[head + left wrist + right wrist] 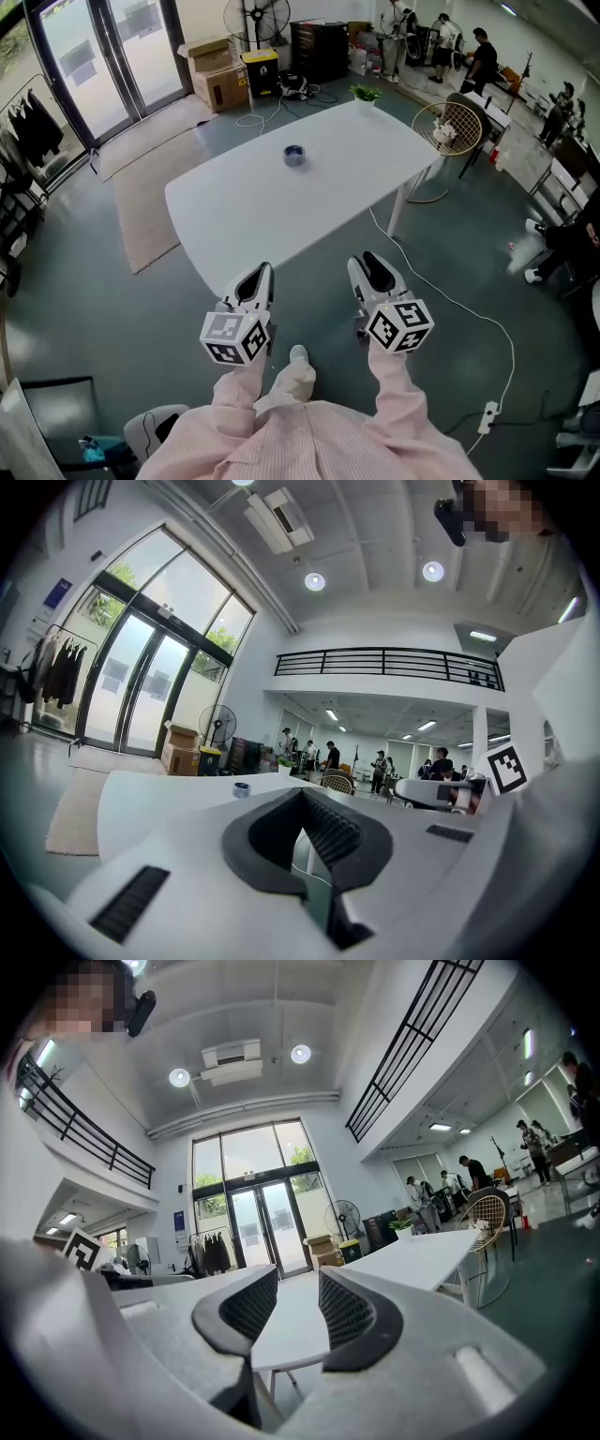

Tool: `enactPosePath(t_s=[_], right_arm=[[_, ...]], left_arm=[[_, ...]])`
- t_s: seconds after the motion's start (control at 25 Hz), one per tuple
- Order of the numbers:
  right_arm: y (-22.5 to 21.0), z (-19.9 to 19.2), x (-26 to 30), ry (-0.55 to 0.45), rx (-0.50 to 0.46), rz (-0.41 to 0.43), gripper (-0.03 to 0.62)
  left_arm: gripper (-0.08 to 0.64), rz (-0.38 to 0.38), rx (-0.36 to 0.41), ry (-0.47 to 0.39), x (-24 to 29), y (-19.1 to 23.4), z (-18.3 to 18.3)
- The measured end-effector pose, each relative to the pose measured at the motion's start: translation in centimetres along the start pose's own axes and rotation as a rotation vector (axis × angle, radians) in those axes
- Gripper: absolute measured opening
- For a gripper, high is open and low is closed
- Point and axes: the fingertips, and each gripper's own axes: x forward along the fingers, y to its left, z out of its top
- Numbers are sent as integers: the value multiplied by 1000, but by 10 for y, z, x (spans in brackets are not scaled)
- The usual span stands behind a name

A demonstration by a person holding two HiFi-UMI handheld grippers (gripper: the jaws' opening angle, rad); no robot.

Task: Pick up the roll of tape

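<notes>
The roll of tape point(293, 155) is small, blue-grey, and lies flat near the middle of the white table point(244, 220). It is a tiny ring far ahead point(242, 789) in the left gripper view; the right gripper view does not show it. Both grippers hover over the floor, short of the table's near edge. My left gripper point(256, 279) point(302, 792) has its tips together and holds nothing. To its right, my right gripper point(368, 272) point(298, 1274) stands open, with only the table point(412, 1255) visible through the gap.
A small potted plant point(364, 94) stands at the table's far corner. A wire-back chair point(453, 127) is at its right end, and a white cable point(469, 309) runs along the floor to a power strip point(487, 417). Behind are cardboard boxes point(217, 75), a fan point(258, 17) and people point(483, 56).
</notes>
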Motion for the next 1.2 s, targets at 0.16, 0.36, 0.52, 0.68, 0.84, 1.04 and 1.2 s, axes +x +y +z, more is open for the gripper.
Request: enactPosePath(t_s=[0.16,0.36,0.52,0.68,0.84,1.04,1.2], right_arm=[[-17,-2,32,12,9,-4,129],[-33,-1,73,26,9,-5,133],[-47,-1,100,49,4,-4,133],[-53,6,126,58,8,-4,133],[-64,8,147,57,17,-4,133],[-67,5,162,63,35,3,133],[-68,1,173,72,41,2,132]], left_arm=[[0,0,-10,13,31,17,1],[0,-7,-16,27,69,41,5],[0,-23,-29,36,101,52,8],[0,-39,-35,39,124,64,18],[0,-43,-42,44,144,76,20],[0,-43,-48,48,153,88,20],[0,-38,-57,57,158,97,17]])
